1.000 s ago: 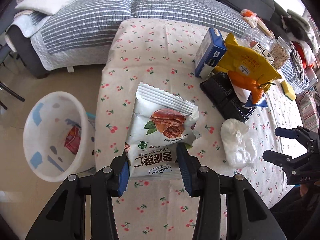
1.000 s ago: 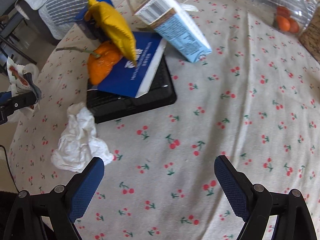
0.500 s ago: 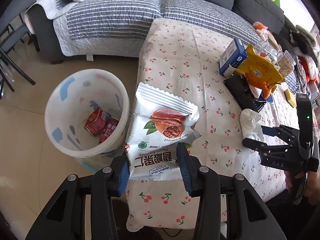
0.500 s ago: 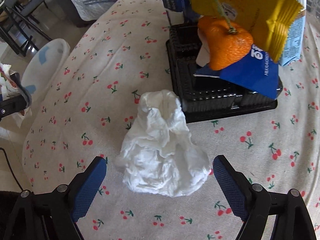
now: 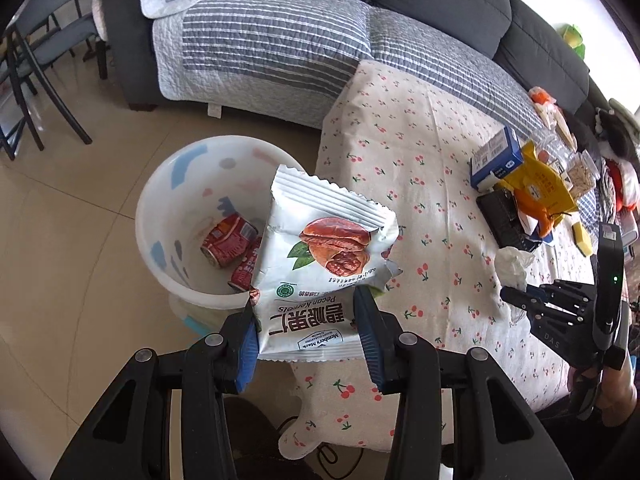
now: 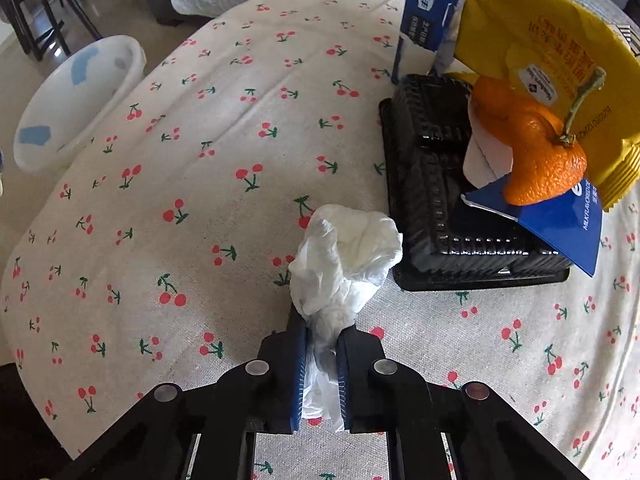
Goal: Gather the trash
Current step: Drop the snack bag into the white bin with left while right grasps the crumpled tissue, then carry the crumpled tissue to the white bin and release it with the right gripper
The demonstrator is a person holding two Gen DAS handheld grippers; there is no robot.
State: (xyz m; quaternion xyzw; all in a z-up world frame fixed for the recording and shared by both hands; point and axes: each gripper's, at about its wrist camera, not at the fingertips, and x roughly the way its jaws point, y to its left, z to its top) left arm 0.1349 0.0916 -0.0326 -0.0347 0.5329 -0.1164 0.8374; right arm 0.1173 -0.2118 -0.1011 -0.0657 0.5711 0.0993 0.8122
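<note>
My left gripper (image 5: 306, 322) is shut on a white pecan snack packet (image 5: 320, 264), held up at the table's edge, partly over the white waste bin (image 5: 160, 184) on the floor. Two crushed red cans (image 5: 230, 238) lie in the bin. My right gripper (image 6: 320, 354) is shut on a crumpled white tissue (image 6: 346, 252) that rests on the cherry-print tablecloth (image 6: 200, 184) beside a black tray (image 6: 432, 184). In the left wrist view the right gripper (image 5: 516, 298) shows at the far right by the tissue (image 5: 514, 262).
The black tray carries orange peel (image 6: 532, 148), a yellow bag (image 6: 544, 40) and a blue card (image 6: 560, 224); a blue carton (image 6: 428, 12) stands behind. A striped sofa (image 5: 280, 44) runs along the table's far side. Chairs (image 5: 28, 76) stand at the left. The bin (image 6: 68, 100) sits beyond the table's left edge.
The right gripper came down over the tissue and closed on it. The left gripper carried the packet leftward, so the bin now lies right behind the packet.
</note>
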